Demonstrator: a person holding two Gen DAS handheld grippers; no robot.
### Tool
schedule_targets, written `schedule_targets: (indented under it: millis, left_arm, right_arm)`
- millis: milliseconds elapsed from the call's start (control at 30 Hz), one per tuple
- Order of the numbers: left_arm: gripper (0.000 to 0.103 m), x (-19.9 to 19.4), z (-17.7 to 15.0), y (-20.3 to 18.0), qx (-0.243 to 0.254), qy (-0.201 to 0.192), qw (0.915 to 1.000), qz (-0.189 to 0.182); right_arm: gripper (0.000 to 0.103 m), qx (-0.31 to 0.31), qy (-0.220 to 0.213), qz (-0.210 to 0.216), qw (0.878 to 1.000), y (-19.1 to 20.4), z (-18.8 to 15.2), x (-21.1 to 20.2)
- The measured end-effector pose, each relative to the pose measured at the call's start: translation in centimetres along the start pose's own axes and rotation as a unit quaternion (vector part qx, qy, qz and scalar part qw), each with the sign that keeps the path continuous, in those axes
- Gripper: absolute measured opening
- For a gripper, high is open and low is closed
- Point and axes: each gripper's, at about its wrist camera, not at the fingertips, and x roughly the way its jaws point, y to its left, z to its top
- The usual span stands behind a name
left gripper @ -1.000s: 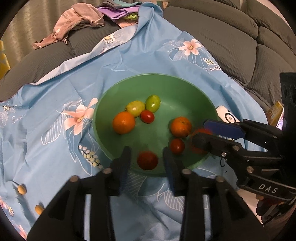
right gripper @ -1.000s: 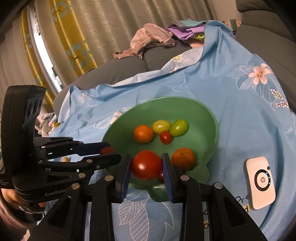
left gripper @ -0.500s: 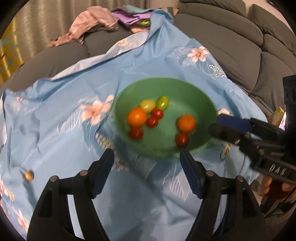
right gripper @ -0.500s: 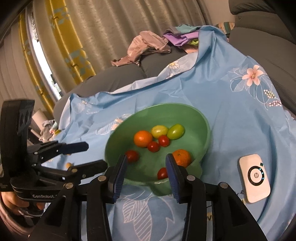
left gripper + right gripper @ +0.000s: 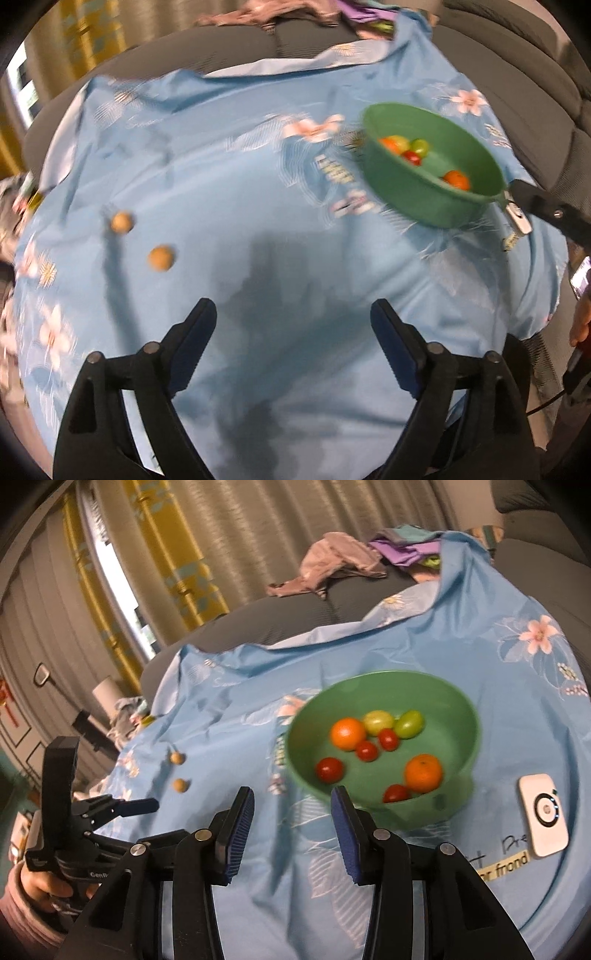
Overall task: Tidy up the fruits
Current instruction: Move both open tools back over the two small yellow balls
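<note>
The left hand-held gripper (image 5: 293,328) stood wide open over bare blue cloth (image 5: 258,206), nothing between its fingers; its jaws had just been opening. The right hand-held gripper (image 5: 292,814) was also open, more narrowly, and empty, its jaws having opened a little within the last second; its tips sat just short of the bowl (image 5: 469,709).

The right wrist view looked down into the green bowl and showed all 8 fruits inside: 2 oranges (image 5: 348,733), 2 yellow-green oval fruits (image 5: 408,723) side by side at the back, and 4 small red tomatoes (image 5: 330,769). The left wrist view saw the same bowl (image 5: 417,199) from lower and farther off, at the upper right, so its near wall hid most of the contents and only a few fruits showed, blurred.

2 small tan round fruits (image 5: 160,258) lay loose on the cloth, well apart from the bowl. They were large and near in the left view, small and left of the bowl in the right view (image 5: 180,785).

Only the right view showed the white device (image 5: 543,814) on the cloth right of the bowl, the curtains (image 5: 207,554), and the hand (image 5: 37,886) holding the left hand-held gripper. Clothes (image 5: 332,563) lay heaped beyond the cloth.
</note>
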Motion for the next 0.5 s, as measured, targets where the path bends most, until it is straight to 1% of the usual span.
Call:
schedule_targets:
  millis: [67,167,300,500]
  left_arm:
    - [0.088,-0.3,-0.9,1.5,-0.02,0.002,0.9997,0.011]
    - [0.088,-0.8,-2.0,3.3,-0.052,0.004,0.9985,0.014]
    - [0.088,-1.0,-3.4,4.8,-0.08,0.014,0.9967,0.004]
    - [0.088,-1.2,-5.1,6.1,-0.101,0.008,0.9948,-0.008]
  right_arm:
    - [0.043,-0.01,0.005,0.007,1.0,1.0,-0.2,0.1]
    - [0.043,-0.024,0.013,0.013,1.0,2.4,-0.4,0.5]
    - [0.044,-0.038,0.024,0.017,0.999,4.0,-0.8,0.9]
    - [0.044,-0.063,0.052,0.024,0.996,6.7,-1.6,2.4]
